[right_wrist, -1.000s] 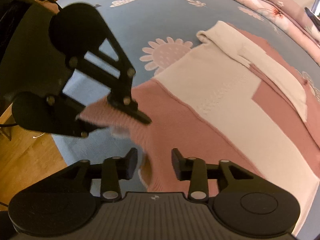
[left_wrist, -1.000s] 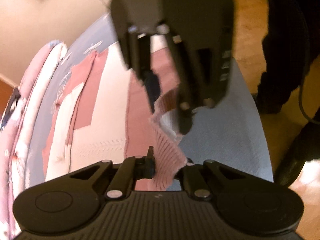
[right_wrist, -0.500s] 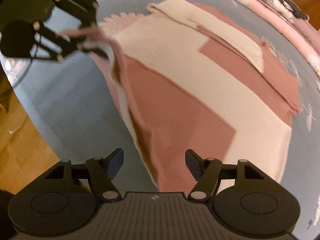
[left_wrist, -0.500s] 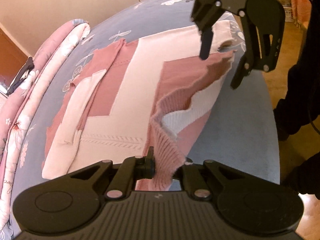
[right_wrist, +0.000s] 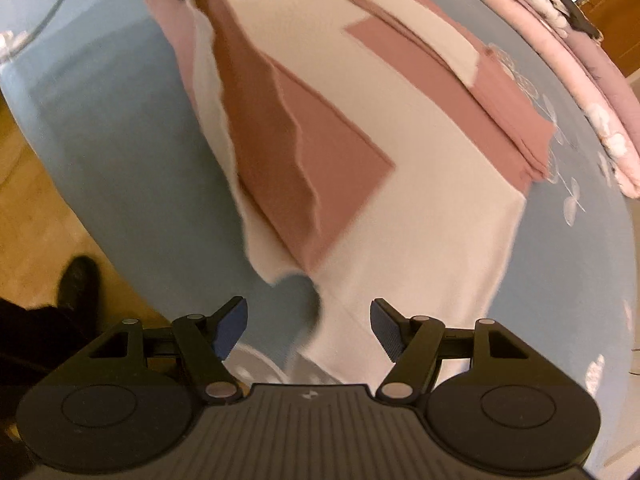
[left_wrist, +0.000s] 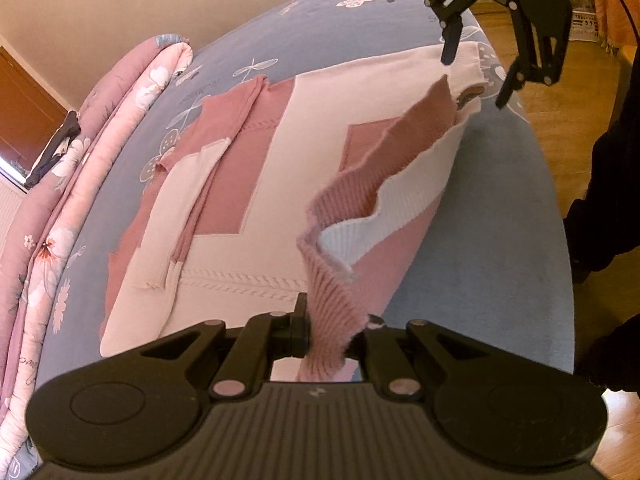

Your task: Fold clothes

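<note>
The left hand-held gripper (left_wrist: 326, 334) pinches the sweater's (left_wrist: 280, 184) ribbed pink hem, lifted off the bed (left_wrist: 480, 240). The right hand-held gripper (right_wrist: 308, 330), jaws spread after just opening, hovers empty over the far corner. No writing is legible.

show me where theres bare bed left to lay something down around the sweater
Bare blue sheet runs between the sweater hem and the bed's near edge by the floor. Another bare stretch lies beyond the sweater, toward the wall. The strip between the folded sleeve and the rolled pink quilt is narrow. The hem corner is crowded: the left claw pinches it, the right claw hovers open.
</note>
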Tool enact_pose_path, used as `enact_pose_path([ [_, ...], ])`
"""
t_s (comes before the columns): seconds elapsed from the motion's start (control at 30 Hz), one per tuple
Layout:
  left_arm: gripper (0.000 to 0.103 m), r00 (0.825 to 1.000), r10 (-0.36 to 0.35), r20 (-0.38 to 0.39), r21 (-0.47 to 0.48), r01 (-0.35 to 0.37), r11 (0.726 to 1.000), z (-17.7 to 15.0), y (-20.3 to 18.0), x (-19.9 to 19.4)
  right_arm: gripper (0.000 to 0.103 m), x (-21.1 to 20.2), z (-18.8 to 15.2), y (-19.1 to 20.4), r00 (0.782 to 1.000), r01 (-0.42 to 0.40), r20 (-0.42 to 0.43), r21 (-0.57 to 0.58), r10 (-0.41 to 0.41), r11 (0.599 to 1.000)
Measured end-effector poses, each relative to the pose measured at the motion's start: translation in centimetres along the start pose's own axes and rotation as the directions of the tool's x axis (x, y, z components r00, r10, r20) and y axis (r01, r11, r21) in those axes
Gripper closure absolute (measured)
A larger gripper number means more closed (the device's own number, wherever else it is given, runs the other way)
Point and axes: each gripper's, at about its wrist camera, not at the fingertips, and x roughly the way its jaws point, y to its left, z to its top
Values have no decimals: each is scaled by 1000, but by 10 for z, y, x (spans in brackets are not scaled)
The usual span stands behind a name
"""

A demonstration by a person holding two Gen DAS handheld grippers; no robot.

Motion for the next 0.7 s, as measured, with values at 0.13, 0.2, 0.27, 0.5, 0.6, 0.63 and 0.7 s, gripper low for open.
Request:
enact_pose_path([
  [0.13,99,1000,17,4,8,-17,1000,1,2,-2,30,11,-10,-6,999,36,-19,-31,-36,999],
  [0.2,99,1000,25,4,4,-25,1000,3,3,-3,30,13,-8,-5,999,38,-11,-41,-38,998],
  [0.27,99,999,41,7,3,-41,999,4,4,-5,30,13,-6,-4,999,33,4,-39,-33,999],
  [0.5,99,996,89,26,7,-89,996,12,12,-11,30,18,-1,-4,999,49,7,-33,-49,998],
  [0.6,99,993,113,36,-10,-112,994,16,18,-12,30,21,-2,-6,998,68,4,-37,-68,997],
  [0.63,99,992,121,37,-21,-120,993,17,21,-12,30,21,-2,-8,997,72,4,-37,-72,997],
  [0.7,99,990,137,36,-46,-135,990,19,27,-11,30,24,-1,-12,996,84,3,-33,-84,996],
])
